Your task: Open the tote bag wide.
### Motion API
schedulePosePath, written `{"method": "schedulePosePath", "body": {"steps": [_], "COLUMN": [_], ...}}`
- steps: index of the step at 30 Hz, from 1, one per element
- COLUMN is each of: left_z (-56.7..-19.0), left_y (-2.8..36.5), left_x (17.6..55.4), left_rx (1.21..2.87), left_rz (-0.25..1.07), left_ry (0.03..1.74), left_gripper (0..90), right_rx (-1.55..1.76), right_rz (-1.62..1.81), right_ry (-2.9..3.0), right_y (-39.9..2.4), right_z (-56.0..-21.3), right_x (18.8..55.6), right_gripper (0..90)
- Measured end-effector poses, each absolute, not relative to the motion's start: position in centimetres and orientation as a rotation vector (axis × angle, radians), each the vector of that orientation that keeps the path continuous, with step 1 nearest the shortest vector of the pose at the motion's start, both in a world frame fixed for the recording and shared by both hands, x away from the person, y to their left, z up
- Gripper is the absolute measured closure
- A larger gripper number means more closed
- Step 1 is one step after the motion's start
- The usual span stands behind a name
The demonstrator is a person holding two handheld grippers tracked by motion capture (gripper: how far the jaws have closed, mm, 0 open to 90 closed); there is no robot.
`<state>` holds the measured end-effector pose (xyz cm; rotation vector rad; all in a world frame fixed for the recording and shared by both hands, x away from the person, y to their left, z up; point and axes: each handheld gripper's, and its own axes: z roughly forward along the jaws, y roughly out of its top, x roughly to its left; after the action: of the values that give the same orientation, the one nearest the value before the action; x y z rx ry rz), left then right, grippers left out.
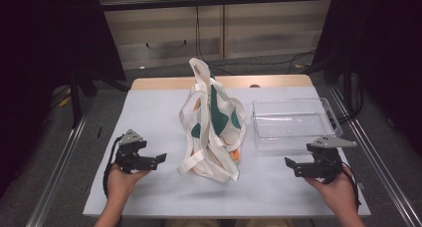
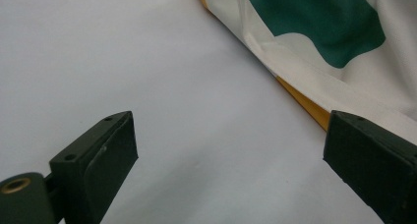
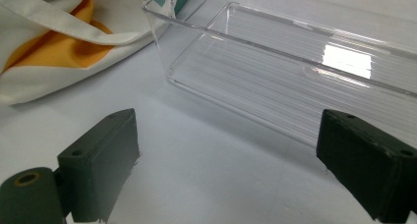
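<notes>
Tote bag (image 1: 213, 122) sits beside clear tray (image 1: 293, 125) (both grippers (image 1: 160, 160) (image 1: 290, 163) gape, empty).

— How's the light in the high view?

— Even and soft on the table (image 1: 149, 117), which reads pale and bright, while both sides of the room fall away nearly black. The bag (image 1: 214, 122) throws only a faint shadow (the light seems to come from overhead).

— Any glare?

— A hard white patch on the clear tray (image 3: 295, 71) in the right gripper view, with thin highlights along its rim.

— Sharpness?

— The high view is a bit soft and grainy. In the left gripper view the green patch on the bag (image 2: 319, 22) is slightly blurred, and the black jaws at the bottom of both gripper views look dark, with little detail.
</notes>
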<state>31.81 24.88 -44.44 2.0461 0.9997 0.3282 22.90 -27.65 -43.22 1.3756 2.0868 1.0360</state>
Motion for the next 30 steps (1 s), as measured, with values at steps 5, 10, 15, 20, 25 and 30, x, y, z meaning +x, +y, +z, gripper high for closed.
{"method": "schedulePosePath", "body": {"steps": [5, 10, 15, 20, 25, 30], "left_z": [-44.5, -44.3, -44.1, -44.0, -43.6, -43.4], "left_y": [24.7, 24.8, 24.7, 24.6, 24.7, 24.6], "left_x": [31.8, 32.0, 32.1, 32.3, 33.0, 33.6], "left_rx": [2.058, 2.051, 2.033, 2.034, 2.049, 2.035], "left_rz": [0.325, 0.317, 0.302, 0.31, 0.306, 0.312], "left_ry": [0.991, 0.99, 1.001, 1.004, 1.004, 1.017], "left_gripper": [6.8, 7.0, 6.8, 7.1, 7.8, 8.1], "right_rx": [1.373, 1.372, 1.379, 1.372, 1.392, 1.395], "right_rz": [1.029, 1.032, 1.033, 1.026, 1.038, 1.064], "right_ry": [2.09, 2.099, 2.093, 2.097, 2.079, 2.064], "right_y": [-27.4, -27.2, -27.2, -27.3, -27.5, -27.3], "right_z": [-43.2, -43.2, -43.0, -42.4, -41.9, -41.4], "right_x": [22.9, 23.0, 23.0, 23.2, 23.8, 24.6], "right_gripper": [8.9, 9.3, 9.6, 10.6, 10.9, 11.1]}}
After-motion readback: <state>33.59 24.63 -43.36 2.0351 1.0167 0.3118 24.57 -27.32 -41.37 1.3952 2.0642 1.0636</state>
